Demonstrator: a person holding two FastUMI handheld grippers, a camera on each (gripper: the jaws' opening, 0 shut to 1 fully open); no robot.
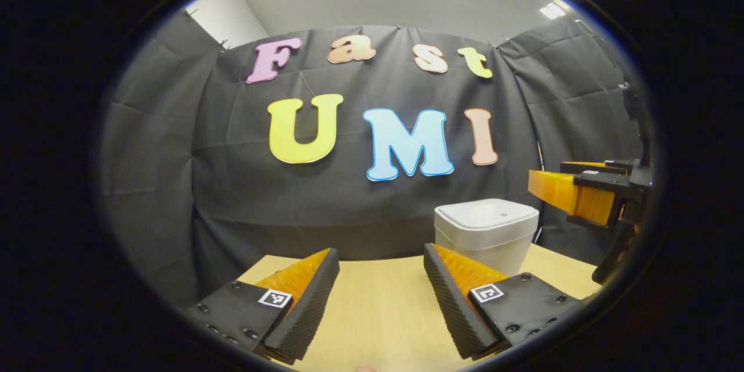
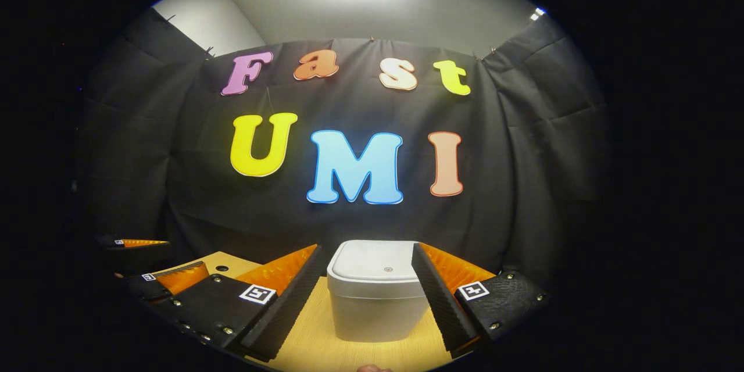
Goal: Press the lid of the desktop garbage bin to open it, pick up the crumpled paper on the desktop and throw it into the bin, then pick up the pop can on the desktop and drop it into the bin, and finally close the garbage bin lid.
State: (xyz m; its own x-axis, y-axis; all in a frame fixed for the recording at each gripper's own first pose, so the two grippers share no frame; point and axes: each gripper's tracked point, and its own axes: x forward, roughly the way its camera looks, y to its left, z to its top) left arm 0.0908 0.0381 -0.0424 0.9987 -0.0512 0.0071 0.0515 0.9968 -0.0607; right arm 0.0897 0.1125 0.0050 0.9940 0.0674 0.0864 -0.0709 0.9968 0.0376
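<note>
Honestly, here's how I read this one:

Bin: the white garbage bin (image 2: 376,296) sits on the wooden desktop (image 1: 378,314) near the back, close to the black cloth wall. Lid (image 2: 378,260) is down flat, so step one isn't done yet.

Right gripper: the right gripper (image 2: 367,293) has its jaws spread wide and empty, and in the right gripper view the bin sits straight ahead between the two fingers, not touching either as far as I can tell.

Left gripper: the left gripper (image 1: 381,293) is also wide open with nothing in it, hovering over bare desktop. From there the bin is ahead and off to the right.

Bin handling (my guess): looks like thin, smooth plastic, light and a bit slippery, so it could skid or tip if shoved sideways. I'd push straight down, not grab it.

Where to press: there's a small round mark (image 2: 388,269) on the lid toward the front edge. I'd guess that's the push spot, one fingertip on it.

Paper and can: can't place them from here, so no call on those.
</note>
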